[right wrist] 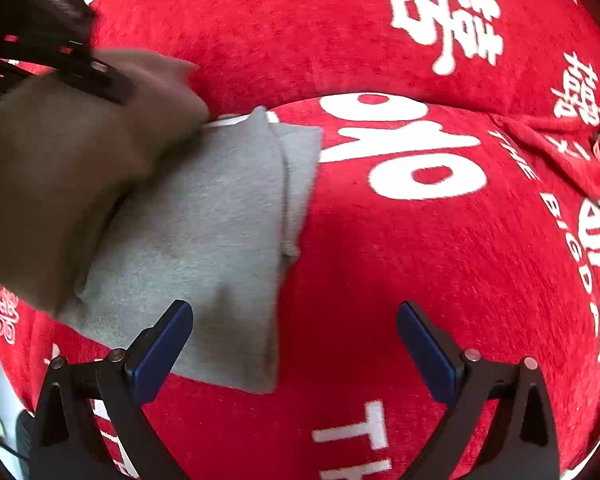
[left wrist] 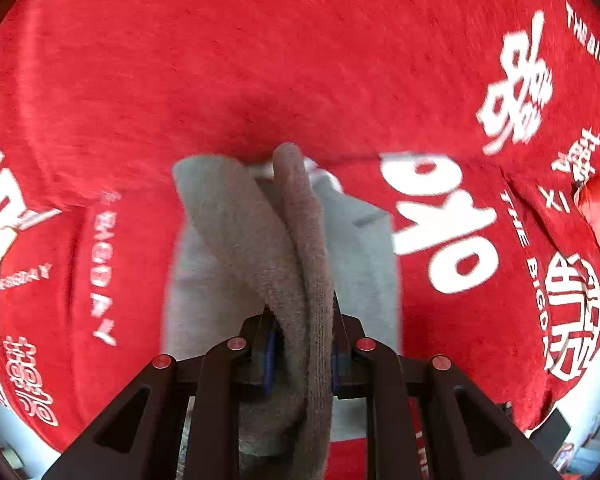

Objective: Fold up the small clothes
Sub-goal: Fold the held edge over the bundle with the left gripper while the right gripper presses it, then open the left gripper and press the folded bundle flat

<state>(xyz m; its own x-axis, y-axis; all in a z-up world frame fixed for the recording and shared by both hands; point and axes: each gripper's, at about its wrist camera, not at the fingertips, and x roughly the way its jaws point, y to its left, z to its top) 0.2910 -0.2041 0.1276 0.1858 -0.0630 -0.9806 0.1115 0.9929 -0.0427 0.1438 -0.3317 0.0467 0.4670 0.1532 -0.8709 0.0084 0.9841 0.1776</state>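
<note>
Grey garment (right wrist: 204, 232) lies folded on the red cloth (right wrist: 380, 260), just left of the large white lettering (right wrist: 404, 148). Left gripper (left wrist: 300, 344) has its jaws nearly together, clamped on a brownish cloth (left wrist: 300, 240) that hangs over the garment's left part. Right gripper (right wrist: 294, 344) stands wide apart, holding nothing, over the garment's near right corner.

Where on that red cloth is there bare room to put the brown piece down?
Bare red cloth lies right of the folded grey garment, under the open right gripper, up to the big white lettering. It is crowded at the grey garment's left, where the left gripper holds the brown cloth over it.
</note>
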